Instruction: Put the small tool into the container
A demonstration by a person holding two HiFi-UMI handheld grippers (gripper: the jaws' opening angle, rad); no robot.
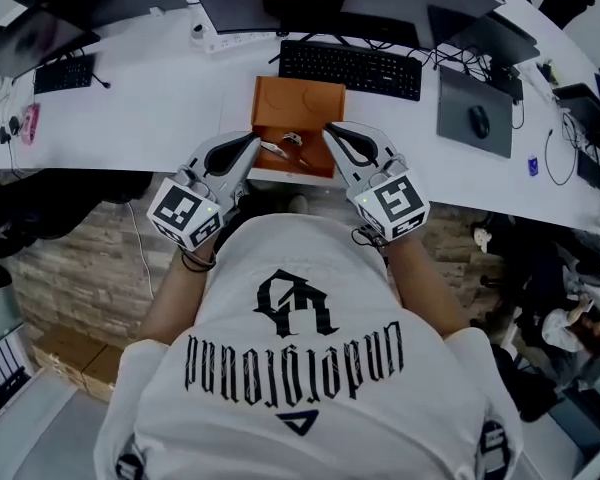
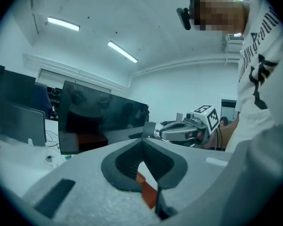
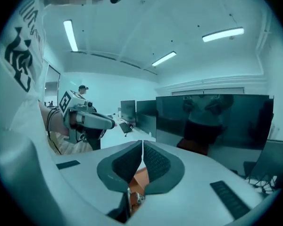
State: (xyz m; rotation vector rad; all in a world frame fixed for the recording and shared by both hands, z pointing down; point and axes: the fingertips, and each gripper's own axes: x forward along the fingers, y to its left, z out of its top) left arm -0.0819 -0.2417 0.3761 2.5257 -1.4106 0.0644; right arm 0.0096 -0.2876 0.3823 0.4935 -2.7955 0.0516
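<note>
The small tool (image 1: 279,146) lies flat on the floor of the open orange-brown container (image 1: 298,98), ahead of and below both tongs, in the gap between their tips as the head view shows it. Its long axis runs roughly crosswise, from the left tongs' side toward the right tongs' side. It is too small to tell which end leads.

The container sits at the near edge of the white surface (image 1: 170,108), with a black keyboard (image 1: 350,68) just beyond it, farther from the tongs.

The person's white T-shirt (image 1: 300,368) carries "Underground" in black gothic letters, upside down in the head view, with a logo beside the word. Each pair of tongs bears a cube with black-and-white square markers.

The left tongs (image 1: 252,140) are closed, their ribbed pads meeting at the tips with nothing between them. The right tongs (image 1: 330,130) are likewise closed and empty. Both are held up off the surface and touch nothing, side by side and pointing toward the container.
</note>
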